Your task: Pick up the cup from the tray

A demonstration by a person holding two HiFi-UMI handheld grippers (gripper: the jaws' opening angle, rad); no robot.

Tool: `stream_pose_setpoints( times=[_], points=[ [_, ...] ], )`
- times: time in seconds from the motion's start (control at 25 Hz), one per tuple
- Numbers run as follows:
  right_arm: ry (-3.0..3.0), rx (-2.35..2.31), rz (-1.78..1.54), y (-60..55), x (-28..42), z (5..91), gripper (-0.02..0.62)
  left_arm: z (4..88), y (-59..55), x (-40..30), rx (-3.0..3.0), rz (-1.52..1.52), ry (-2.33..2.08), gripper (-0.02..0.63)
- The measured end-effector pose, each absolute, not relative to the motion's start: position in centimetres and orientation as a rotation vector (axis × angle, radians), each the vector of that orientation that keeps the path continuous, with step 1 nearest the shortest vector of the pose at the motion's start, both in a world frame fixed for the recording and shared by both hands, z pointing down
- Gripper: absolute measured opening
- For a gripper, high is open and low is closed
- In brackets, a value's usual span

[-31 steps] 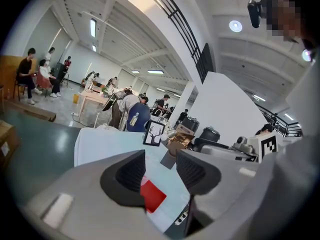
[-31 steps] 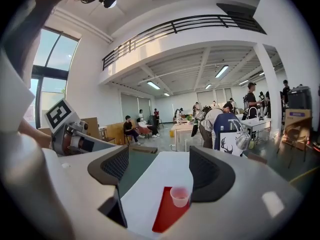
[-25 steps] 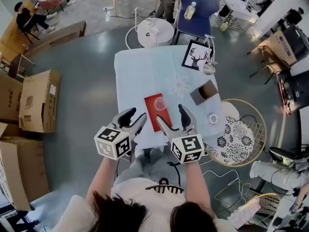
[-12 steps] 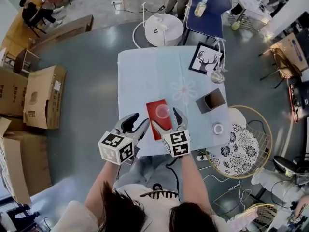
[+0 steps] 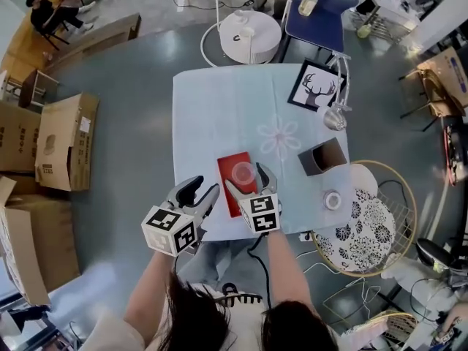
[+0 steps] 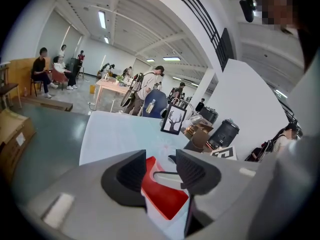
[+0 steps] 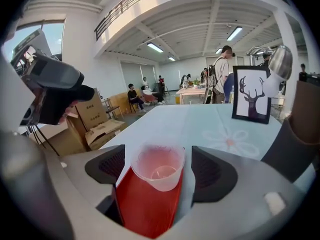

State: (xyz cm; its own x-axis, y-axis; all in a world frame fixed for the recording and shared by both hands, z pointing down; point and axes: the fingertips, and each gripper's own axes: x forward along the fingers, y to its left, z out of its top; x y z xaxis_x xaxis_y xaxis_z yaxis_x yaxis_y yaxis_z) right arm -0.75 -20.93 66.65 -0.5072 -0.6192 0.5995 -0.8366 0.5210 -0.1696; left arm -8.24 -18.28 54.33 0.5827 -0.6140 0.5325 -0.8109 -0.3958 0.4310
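Observation:
A clear plastic cup (image 5: 242, 172) (image 7: 158, 165) stands upright on the far part of a red tray (image 5: 234, 185) (image 7: 149, 204) near the front edge of the pale blue table (image 5: 219, 115). My right gripper (image 5: 248, 180) (image 7: 160, 169) is open, its two dark pads on either side of the cup, apart from its walls. My left gripper (image 5: 204, 190) (image 6: 160, 171) is open and holds nothing; it hovers at the table's front left corner, with the red tray (image 6: 165, 196) seen between its jaws.
A framed deer picture (image 5: 316, 86), a desk lamp (image 5: 335, 115), a brown open box (image 5: 322, 156) and a tape roll (image 5: 332, 199) occupy the table's right side. A wicker chair (image 5: 369, 221) stands to the right, cardboard boxes (image 5: 64, 141) to the left.
My right gripper has moved left and forward over the tray until its jaws bracket the cup. The left gripper stays by the table's front corner.

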Motion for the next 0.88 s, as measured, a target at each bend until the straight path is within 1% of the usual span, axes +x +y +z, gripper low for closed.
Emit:
stream_pose_setpoints(
  times=[0.08,0.16,0.28,0.64,0.88],
  points=[
    [-2.276,1.187,0.594,-21.1,-0.4,66.9,0.437,54.7,-18.3,-7.8,2.14,0.374,-1.117,0.175],
    [-2.261,1.185,0.584,-21.0,-0.5,67.0,0.416,54.7,-18.3,-7.6,2.139,0.374,-1.113,0.175],
    [-2.271,1.184,0.585,-21.0,-0.7,67.1,0.362,55.1,-18.6,-7.7,2.12,0.388,-1.125,0.175],
    [-2.282,1.18,0.573,-21.0,-0.8,66.3,0.354,55.7,-18.4,-8.2,2.099,0.396,-1.138,0.175],
    [-2.299,1.232,0.525,-21.3,-0.1,64.0,0.356,55.7,-18.4,-8.3,2.094,0.434,-1.135,0.175]
  ],
)
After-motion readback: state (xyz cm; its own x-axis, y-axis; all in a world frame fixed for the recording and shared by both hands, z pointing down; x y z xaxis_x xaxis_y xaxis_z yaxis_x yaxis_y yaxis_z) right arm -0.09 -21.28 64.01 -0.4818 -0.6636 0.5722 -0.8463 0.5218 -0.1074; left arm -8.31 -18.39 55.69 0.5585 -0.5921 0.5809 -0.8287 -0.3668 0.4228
